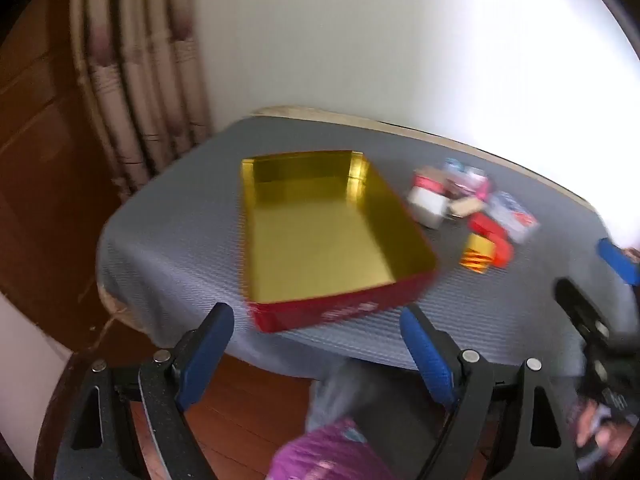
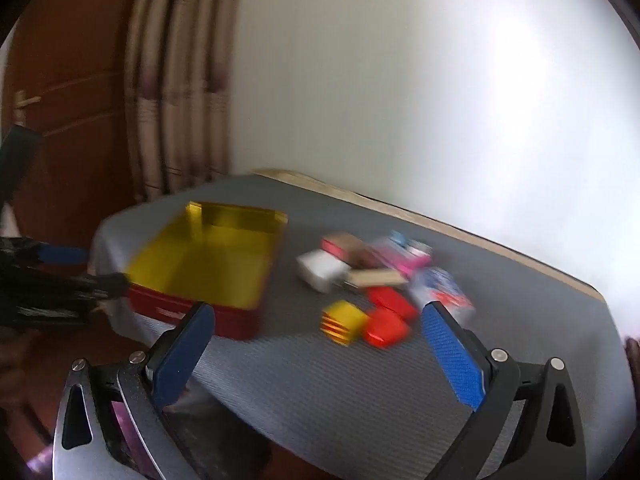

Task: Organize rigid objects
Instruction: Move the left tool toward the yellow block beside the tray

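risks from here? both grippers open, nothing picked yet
1. The small boxes lie packed and overlapping, so the right gripper may catch two or knock neighbours aside.
2. The tin sits near the table's front edge; a nudge from the left gripper might push it off.
3. Both views are motion-blurred, so aim may be poor.

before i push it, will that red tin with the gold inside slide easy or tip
The red tin looks low and wide with a flat base, so tipping seems unlikely. It appears empty, so probably light and easy to shove. It sits on a ribbed grey mat, which may add some drag. The thin shiny walls look stiff but might dent if squeezed hard.
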The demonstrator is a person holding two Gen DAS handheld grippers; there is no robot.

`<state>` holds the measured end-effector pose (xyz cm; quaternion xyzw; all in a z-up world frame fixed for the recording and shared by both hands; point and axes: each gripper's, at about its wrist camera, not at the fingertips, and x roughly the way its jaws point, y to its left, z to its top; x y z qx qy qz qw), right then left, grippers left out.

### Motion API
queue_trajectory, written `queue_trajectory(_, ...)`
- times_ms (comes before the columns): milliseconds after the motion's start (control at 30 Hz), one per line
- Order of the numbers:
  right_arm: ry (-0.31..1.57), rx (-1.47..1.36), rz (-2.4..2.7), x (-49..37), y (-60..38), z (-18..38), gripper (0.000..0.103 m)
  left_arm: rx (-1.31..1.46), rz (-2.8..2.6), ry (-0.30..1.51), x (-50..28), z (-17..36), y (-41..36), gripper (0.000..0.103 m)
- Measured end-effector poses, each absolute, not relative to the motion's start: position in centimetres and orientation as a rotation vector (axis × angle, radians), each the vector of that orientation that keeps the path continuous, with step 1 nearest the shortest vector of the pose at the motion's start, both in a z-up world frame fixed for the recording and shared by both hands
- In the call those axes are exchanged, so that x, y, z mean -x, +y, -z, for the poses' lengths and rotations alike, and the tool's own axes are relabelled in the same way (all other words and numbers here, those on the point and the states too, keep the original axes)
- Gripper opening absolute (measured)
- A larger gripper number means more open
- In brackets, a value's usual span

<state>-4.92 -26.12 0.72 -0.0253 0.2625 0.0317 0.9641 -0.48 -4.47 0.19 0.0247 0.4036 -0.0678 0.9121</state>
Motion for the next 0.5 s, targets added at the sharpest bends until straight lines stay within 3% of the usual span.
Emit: queue_trajectory(500, 0.624, -0.09, 0.231, 7.7, -37.0, 1.6, 0.102, -0.027, 0.534, 1.019, -6.6, 1.2, -17.9, 0.087)
